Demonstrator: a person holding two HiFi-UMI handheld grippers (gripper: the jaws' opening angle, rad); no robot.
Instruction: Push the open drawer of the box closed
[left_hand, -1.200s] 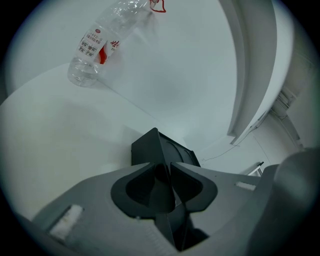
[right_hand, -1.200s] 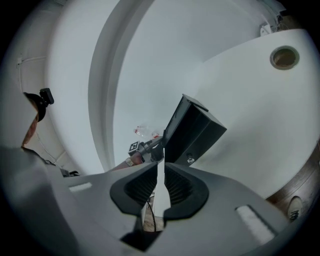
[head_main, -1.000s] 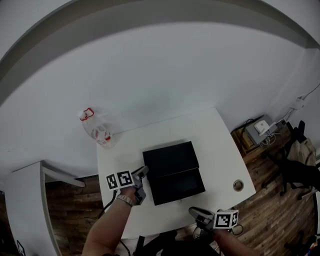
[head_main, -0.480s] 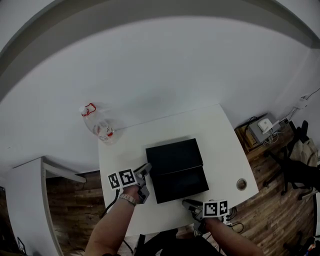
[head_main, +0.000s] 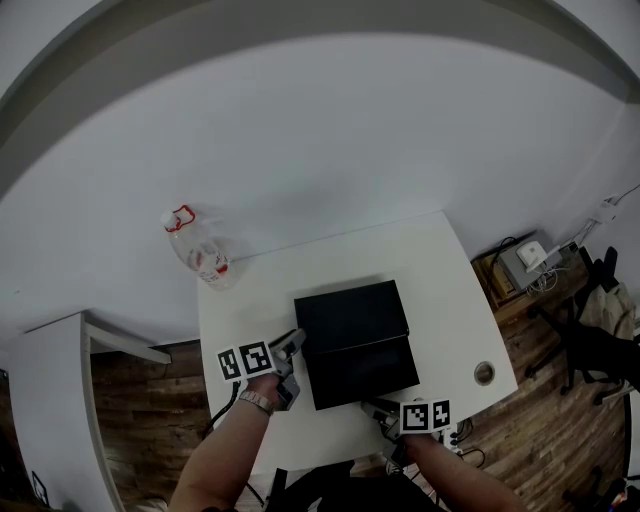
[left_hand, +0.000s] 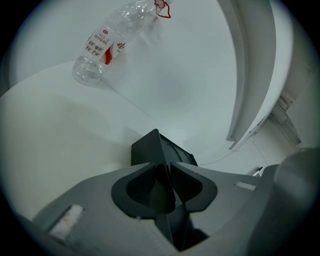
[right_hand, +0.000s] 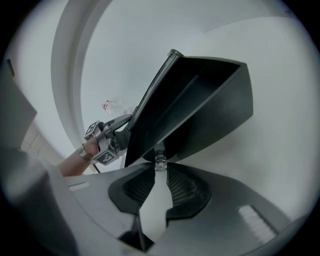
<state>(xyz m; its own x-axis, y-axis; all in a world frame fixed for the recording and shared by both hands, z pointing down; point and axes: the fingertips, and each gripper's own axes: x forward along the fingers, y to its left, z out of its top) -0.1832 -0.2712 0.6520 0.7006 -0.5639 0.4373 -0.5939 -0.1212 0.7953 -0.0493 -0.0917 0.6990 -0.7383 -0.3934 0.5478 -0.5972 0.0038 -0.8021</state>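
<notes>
At the near edge of the table (head_main: 440, 290), our right gripper (head_main: 373, 407) has come up to the still-open drawer (head_main: 365, 370) and pinches its knob (right_hand: 160, 162); our left gripper (head_main: 294, 346) clamps the left wall of the mid-table box (head_main: 350, 315), so the push can begin

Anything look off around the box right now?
Only the drawer: it sticks out of the black box on the near side, not yet shut. The bottle sits close to the table's far left corner. Nothing looks spilled or damaged.
</notes>
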